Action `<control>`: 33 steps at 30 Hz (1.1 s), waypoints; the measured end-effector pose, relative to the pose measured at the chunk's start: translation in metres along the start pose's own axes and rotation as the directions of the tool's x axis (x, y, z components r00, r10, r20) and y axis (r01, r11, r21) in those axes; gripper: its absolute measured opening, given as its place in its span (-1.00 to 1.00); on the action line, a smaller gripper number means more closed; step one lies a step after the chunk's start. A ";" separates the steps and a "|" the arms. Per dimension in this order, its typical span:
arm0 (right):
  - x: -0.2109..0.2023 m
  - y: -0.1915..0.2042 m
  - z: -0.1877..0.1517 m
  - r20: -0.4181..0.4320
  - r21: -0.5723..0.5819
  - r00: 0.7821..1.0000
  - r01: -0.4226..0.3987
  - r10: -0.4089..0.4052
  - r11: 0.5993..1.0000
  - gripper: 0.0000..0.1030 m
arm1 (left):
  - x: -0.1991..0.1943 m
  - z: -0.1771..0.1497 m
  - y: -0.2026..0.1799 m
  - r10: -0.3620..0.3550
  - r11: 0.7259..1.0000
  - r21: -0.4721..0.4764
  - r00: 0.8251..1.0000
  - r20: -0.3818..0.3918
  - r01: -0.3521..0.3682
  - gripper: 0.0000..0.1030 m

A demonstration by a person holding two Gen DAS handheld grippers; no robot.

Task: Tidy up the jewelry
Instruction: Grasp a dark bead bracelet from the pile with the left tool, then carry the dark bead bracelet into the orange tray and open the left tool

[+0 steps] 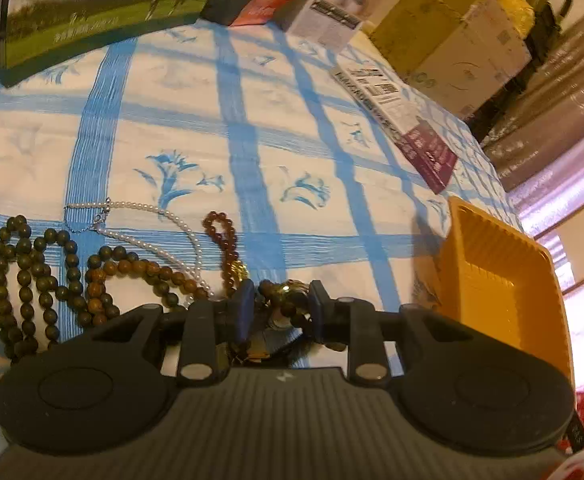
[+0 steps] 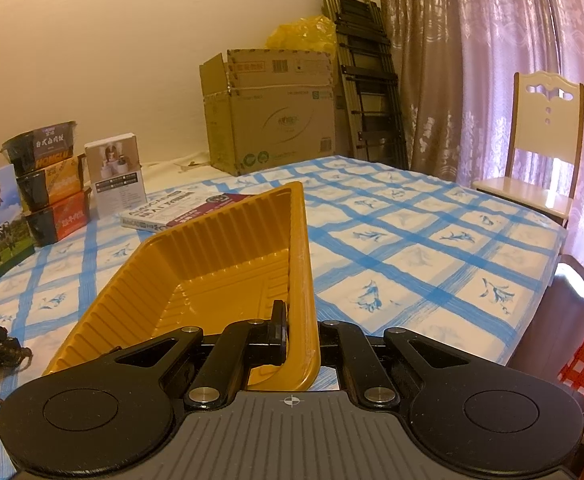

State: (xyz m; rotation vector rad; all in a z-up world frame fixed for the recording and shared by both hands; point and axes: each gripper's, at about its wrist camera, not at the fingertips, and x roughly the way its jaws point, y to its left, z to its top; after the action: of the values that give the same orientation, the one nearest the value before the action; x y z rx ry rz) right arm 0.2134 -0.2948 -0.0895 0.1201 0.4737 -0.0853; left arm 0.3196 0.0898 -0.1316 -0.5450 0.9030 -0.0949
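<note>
While the bead cluster (image 1: 280,300) sits between the pads of the left tongs (image 1: 278,304), the jaws stand only partly apart with dark and amber beads and a gold-toned bit bunched in the gap. The pads seem to press on the bunch, so I read this as a grip, though the fingers hide the contact.

The rest of the jewelry lies loose on the surface (image 1: 252,128) to the left of those tongs: a long strand of dark green beads (image 1: 24,272) in loops, a brown bead strand (image 1: 140,272) running toward the tongs, a thin pearl necklace (image 1: 156,216) crossing above them, and a reddish bead loop (image 1: 222,232). All overlap, so lifting one bunch may drag its neighbours.

The orange tray (image 2: 196,264) is the likely destination. Nothing is visible inside it. The right tongs (image 2: 292,340) are closed down on its near side wall, one finger inside, the other hidden outside. The tray looks tipped up on that edge, its mouth toward the jewelry. Judged purpose: hold it steady and present the opening for a short transfer.

Further out: a milk carton (image 1: 76,12), stacked snack boxes (image 2: 52,184), a book (image 2: 180,208), a cardboard box (image 2: 272,116).
</note>
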 end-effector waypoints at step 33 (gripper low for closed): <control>0.001 -0.001 -0.001 -0.002 0.003 1.000 0.000 0.000 1.000 -0.89 | 0.021 -0.070 -0.105 0.196 0.347 0.892 0.953 0.231 -0.288 -0.83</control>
State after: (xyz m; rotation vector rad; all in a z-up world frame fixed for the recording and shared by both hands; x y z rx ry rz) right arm 0.2142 -0.2960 -0.0907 0.1230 0.4755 -0.0860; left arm 0.2944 -0.0355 -0.1301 0.6781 0.6902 -0.2849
